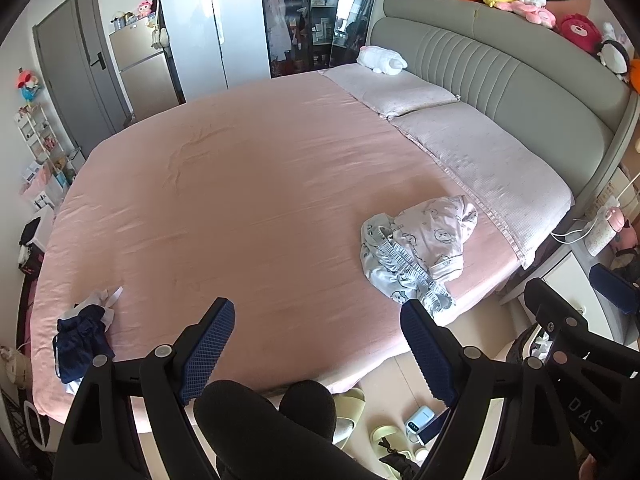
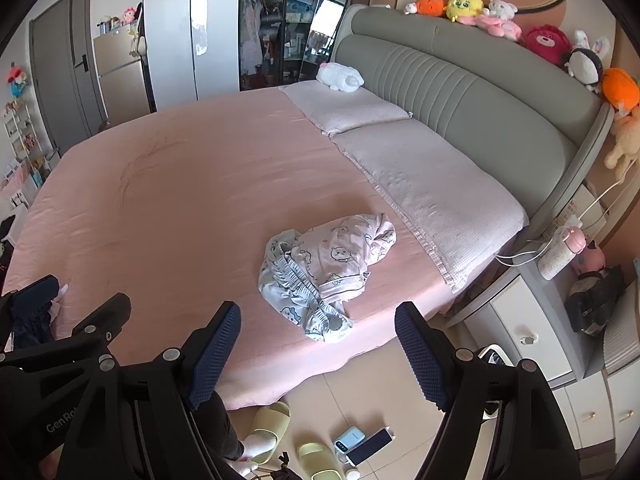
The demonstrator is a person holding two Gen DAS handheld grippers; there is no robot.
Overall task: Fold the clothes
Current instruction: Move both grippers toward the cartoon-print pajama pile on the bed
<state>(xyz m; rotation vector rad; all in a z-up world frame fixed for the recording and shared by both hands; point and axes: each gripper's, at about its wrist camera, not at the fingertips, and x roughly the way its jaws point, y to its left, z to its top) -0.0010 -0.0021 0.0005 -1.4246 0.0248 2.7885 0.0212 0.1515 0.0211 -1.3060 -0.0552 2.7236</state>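
A crumpled pile of light pyjamas with a cartoon print (image 1: pixel 418 250) lies on the pink bed (image 1: pixel 240 200) near its right front edge; it also shows in the right wrist view (image 2: pixel 324 272). A dark navy garment with white trim (image 1: pixel 82 340) lies crumpled at the bed's front left corner. My left gripper (image 1: pixel 316 320) is open and empty, held above the bed's front edge. My right gripper (image 2: pixel 318 324) is open and empty, just in front of the pyjama pile. The right gripper's frame shows in the left wrist view (image 1: pixel 560 332).
Two pale pillows (image 1: pixel 460 152) and a white plush toy (image 1: pixel 382 60) lie by the grey headboard (image 1: pixel 520 80) lined with stuffed toys. A white nightstand (image 2: pixel 532 336) stands right of the bed. Slippers (image 2: pixel 268 428), a power bank and a phone (image 2: pixel 370 444) lie on the floor.
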